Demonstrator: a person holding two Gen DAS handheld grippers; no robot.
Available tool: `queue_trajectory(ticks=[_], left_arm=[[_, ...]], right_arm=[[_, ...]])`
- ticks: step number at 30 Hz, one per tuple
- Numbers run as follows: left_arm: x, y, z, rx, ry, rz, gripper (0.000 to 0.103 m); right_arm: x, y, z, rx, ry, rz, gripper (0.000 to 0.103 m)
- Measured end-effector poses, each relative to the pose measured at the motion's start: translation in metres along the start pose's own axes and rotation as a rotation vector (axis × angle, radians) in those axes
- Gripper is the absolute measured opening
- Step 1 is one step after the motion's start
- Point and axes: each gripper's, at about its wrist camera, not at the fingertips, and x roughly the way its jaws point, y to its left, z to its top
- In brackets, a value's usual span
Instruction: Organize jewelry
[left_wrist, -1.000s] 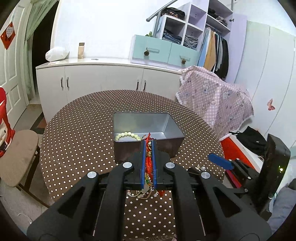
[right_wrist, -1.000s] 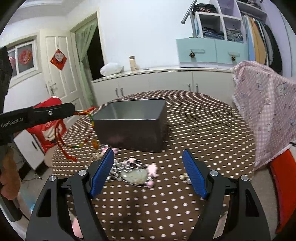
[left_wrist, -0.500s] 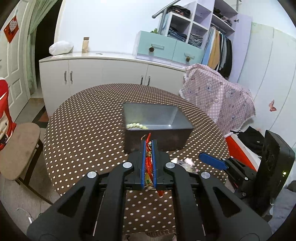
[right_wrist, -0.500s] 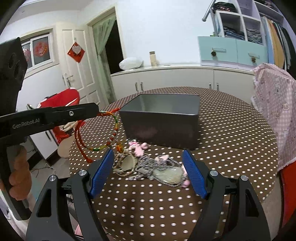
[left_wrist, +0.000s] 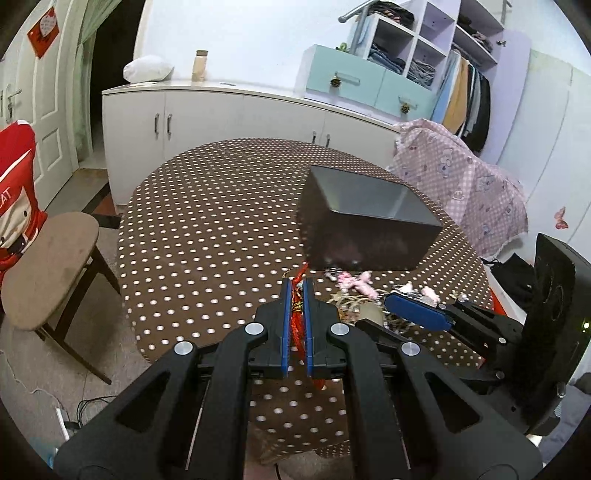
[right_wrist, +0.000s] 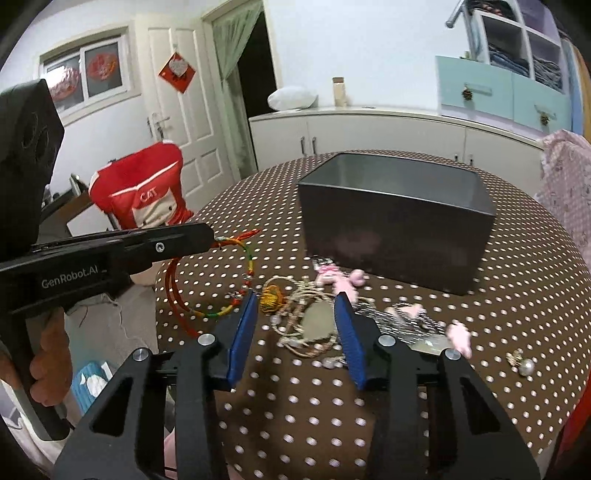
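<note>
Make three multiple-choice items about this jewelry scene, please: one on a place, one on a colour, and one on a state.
1. Where does the jewelry pile lie?
A. On the table in front of the metal box
B. Inside the box
C. On the chair

2. Which colour is the tablecloth?
A. Plain white
B. Brown with white dots
C. Green stripes

3. What is the left gripper doing?
A. Standing wide open and empty
B. Resting inside the box
C. Clamping a red cord bracelet

Answers:
1. A, because the tangled pieces rest on the cloth just before the near wall of the box.
2. B, because white dots cover the brown cloth in both views.
3. C, because the red cord sits squeezed between its blue pads, and the loop hangs from its tip in the right wrist view.
</note>
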Motion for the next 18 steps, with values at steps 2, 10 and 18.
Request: queue_trajectory(ticks=[2, 10, 18], left_arm=[[0.0, 0.004, 0.0, -0.01, 0.001, 0.001, 0.006], [-0.001, 0.027, -0.004, -0.051, -0.004, -0.002, 0.006], [-0.011, 0.049, 0.0, -0.074, -0.053, 0.011, 0.006]], right_arm=[[0.006, 0.003, 0.002, -0.013, 0.013, -0.014, 0.039], [0.027, 0.008, 0.012, -0.026, 0.072, -0.078, 0.036], [0.029, 0.013, 0.014, -0.05, 0.097, -0.118, 0.034]])
